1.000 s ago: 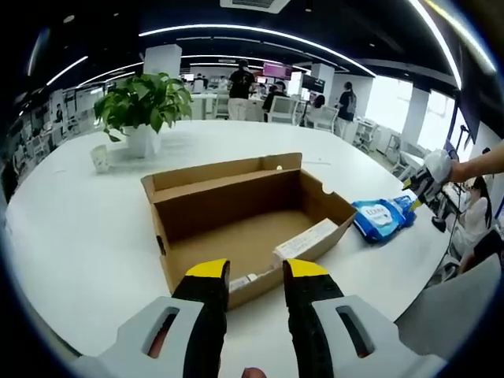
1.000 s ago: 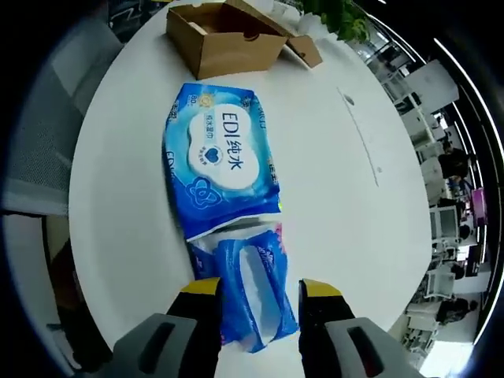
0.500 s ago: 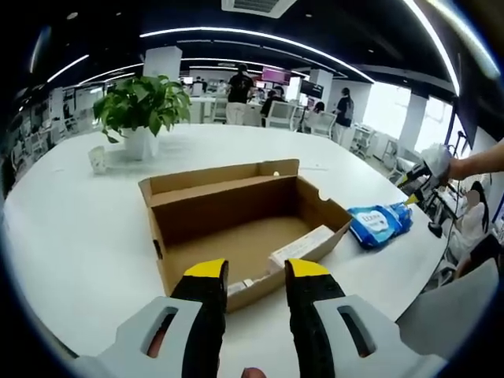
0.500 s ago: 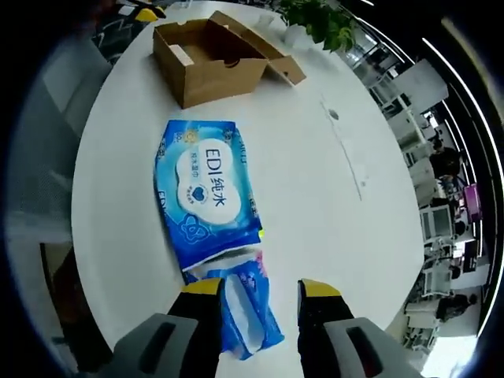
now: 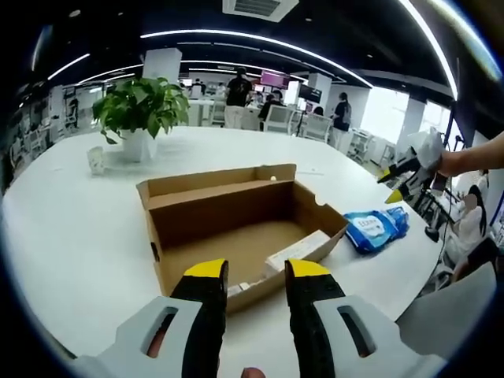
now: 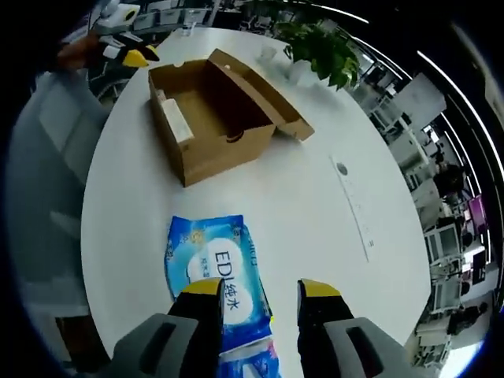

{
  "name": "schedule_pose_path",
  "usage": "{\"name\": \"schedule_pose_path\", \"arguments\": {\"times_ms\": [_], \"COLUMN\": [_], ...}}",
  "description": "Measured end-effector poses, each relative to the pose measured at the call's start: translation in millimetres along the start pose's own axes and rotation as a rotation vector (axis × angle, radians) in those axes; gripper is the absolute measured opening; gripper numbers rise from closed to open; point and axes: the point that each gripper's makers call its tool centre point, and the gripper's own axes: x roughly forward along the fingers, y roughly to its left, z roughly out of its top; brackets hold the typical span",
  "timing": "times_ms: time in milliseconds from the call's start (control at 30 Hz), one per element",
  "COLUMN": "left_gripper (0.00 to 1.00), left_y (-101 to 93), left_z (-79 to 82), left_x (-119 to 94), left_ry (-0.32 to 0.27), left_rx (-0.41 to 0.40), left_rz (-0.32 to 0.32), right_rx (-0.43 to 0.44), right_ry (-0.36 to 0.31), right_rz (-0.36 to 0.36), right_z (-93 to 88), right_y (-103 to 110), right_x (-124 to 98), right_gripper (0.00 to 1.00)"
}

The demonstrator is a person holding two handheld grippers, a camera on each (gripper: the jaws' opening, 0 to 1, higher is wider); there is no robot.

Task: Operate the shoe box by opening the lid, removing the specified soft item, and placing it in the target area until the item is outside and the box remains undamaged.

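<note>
We have lifted the right gripper (image 6: 248, 290) away, jaws parted and empty, leaving the blue plastic wet-wipe pack (image 6: 223, 287) on the white round table (image 6: 315, 205) beside the open brown cardboard shoe box (image 5: 236, 228). The left gripper (image 5: 250, 272) waits open. One pack, one box; something pale, perhaps another carton, remains inside.

We see the brown cardboard shoe box (image 5: 236, 224) open, lid folded back; the blue wet-wipes pack (image 6: 223, 279) lies flat beside it.

matt cardboard shoe box (image 5: 236, 224), glossy plastic wipes pack (image 6: 216, 272)
</note>
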Motion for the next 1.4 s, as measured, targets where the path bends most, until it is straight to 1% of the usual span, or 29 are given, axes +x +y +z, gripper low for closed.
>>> {"name": "schedule_pose_path", "arguments": {"times_ms": [133,267,333,467,600,767,867,900,933,967,1033,1233,1367,1400], "left_gripper": [0.29,0.29,0.29,0.29,0.29,0.29,0.29,0.29,0.29,0.29,0.29,0.29,0.29,0.29], "left_y": [0.9,1.9,2.1,2.2,3.8,2.5,2.8,3.3,3.3,3.6,4.0,4.0,3.3,2.4], "left_z": [0.6,0.8,1.1,1.3,1.6,1.9,2.1,2.4,2.5,2.9,2.4,2.8,3.0,2.5], "left_x": [0.6,1.3,1.6,2.3,1.9,3.2,3.1,3.0,2.9,2.7,3.1,3.5,4.0,4.5], "left_ry": [-0.004,-0.007,-0.009,-0.011,-0.015,-0.015,-0.017,-0.019,-0.019,-0.021,-0.020,-0.020,-0.021,-0.019], "left_rx": [-0.006,-0.009,-0.014,-0.018,-0.025,-0.022,-0.022,-0.027,-0.028,-0.026,-0.030,-0.029,-0.034,-0.035], "left_rz": [-0.001,-0.003,-0.006,-0.008,-0.006,-0.013,-0.013,-0.012,-0.012,-0.010,-0.012,-0.013,-0.017,-0.021], "right_rx": [-0.010,0.001,-0.018,-0.043,-0.035,-0.055,-0.041,-0.028,-0.021,-0.027,-0.034,-0.049,-0.058,-0.053], "right_ry": [-0.039,-0.086,-0.102,-0.125,-0.153,-0.164,-0.174,-0.169,-0.165,-0.159,-0.142,-0.111,-0.063,-0.065], "right_rz": [0.026,0.058,0.064,0.092,0.122,0.160,0.196,0.222,0.233,0.249,0.276,0.323,0.376,0.374], "right_z": [29.9,66.6,83.0,110.1,133.4,152.4,162.9,165.2,166.5,166.3,166.8,170.4,166.4,167.5], "right_y": [9.3,23.5,29.4,41.4,49.2,57.9,65.6,70.3,72.4,70.5,74.9,80.7,91.5,90.9], "right_x": [11.1,18.9,22.2,29.2,36.4,46.2,51.7,54.9,57.2,66.2,72.7,88.9,98.0,100.5], "right_gripper": [0.33,0.33,0.33,0.33,0.33,0.34,0.34,0.35,0.35,0.35,0.37,0.38,0.39,0.38]}}
